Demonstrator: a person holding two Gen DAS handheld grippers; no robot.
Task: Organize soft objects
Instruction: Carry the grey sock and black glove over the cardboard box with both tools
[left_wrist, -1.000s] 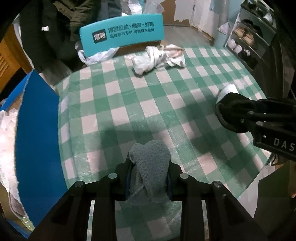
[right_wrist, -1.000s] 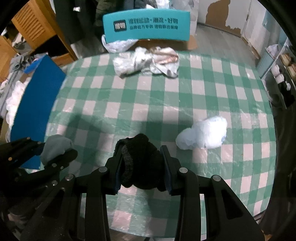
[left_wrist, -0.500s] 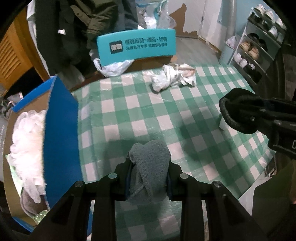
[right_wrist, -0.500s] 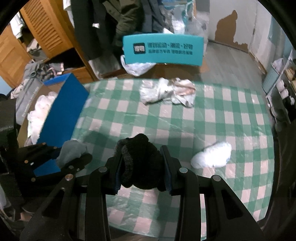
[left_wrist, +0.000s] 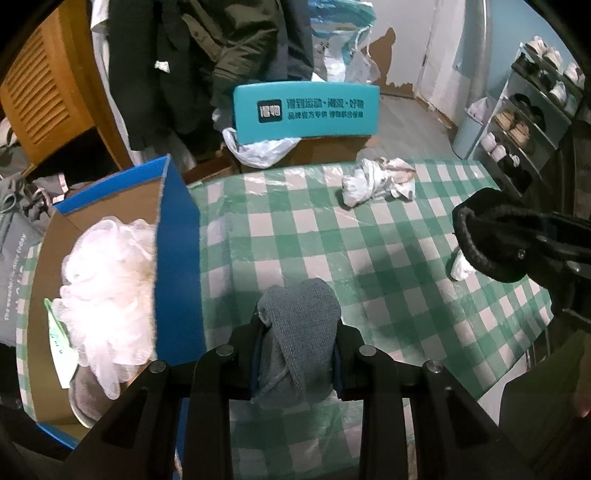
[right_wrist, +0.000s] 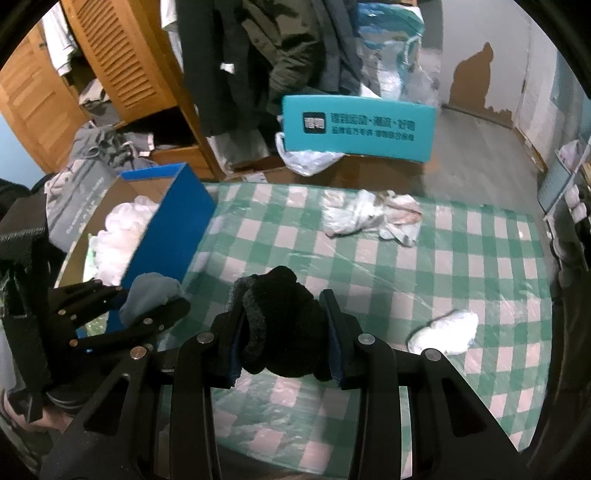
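My left gripper (left_wrist: 297, 325) is shut on a grey knitted cloth (left_wrist: 299, 332), held above the green checked table (left_wrist: 332, 236); it also shows in the right wrist view (right_wrist: 147, 295). My right gripper (right_wrist: 282, 321) is shut on a black woolly sock (right_wrist: 280, 325), also seen in the left wrist view (left_wrist: 491, 240). A blue cardboard box (left_wrist: 177, 258) at the table's left holds a white fluffy bundle (left_wrist: 107, 280). A crumpled white cloth (left_wrist: 376, 181) lies at the far table edge. A small white bundle (right_wrist: 443, 330) lies at the right.
A teal chair back (left_wrist: 306, 110) stands behind the table. Dark coats (right_wrist: 258, 62) hang beyond it beside a wooden louvred cabinet (right_wrist: 122, 62). A shoe rack (left_wrist: 532, 110) stands at the right. A white plastic bag (left_wrist: 262, 151) lies on the chair seat.
Both grippers have risen and pulled back from the table with their cloths still held. The blue box and its white contents have come into view on the left.
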